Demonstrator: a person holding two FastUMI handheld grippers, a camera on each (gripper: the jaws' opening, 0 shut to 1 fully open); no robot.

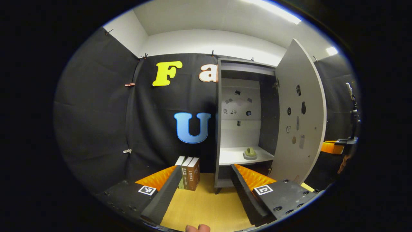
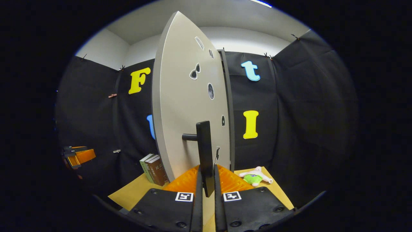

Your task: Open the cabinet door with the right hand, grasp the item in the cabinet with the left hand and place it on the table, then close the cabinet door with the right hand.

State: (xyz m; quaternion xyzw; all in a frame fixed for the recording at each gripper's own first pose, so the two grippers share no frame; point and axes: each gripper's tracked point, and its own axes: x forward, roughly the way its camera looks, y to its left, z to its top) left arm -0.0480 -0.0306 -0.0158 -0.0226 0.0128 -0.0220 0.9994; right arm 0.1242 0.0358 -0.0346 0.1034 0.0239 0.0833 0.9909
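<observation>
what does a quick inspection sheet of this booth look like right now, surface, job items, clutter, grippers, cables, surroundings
surface: wooden table, bare in front of the cabinet
job's things: cabinet stands on the table; cabinet door swung wide open; small greenish item sits on the cabinet's shelf, untouched
clutter: row of upright books left of the cabinet; plush toy lies on the table to the door's right
grippers: left gripper open, aimed at the cabinet, holding nothing; right gripper shut on the door handle
cables: nothing seen
surroundings: black cloth wall, white ceiling with strip lights
</observation>
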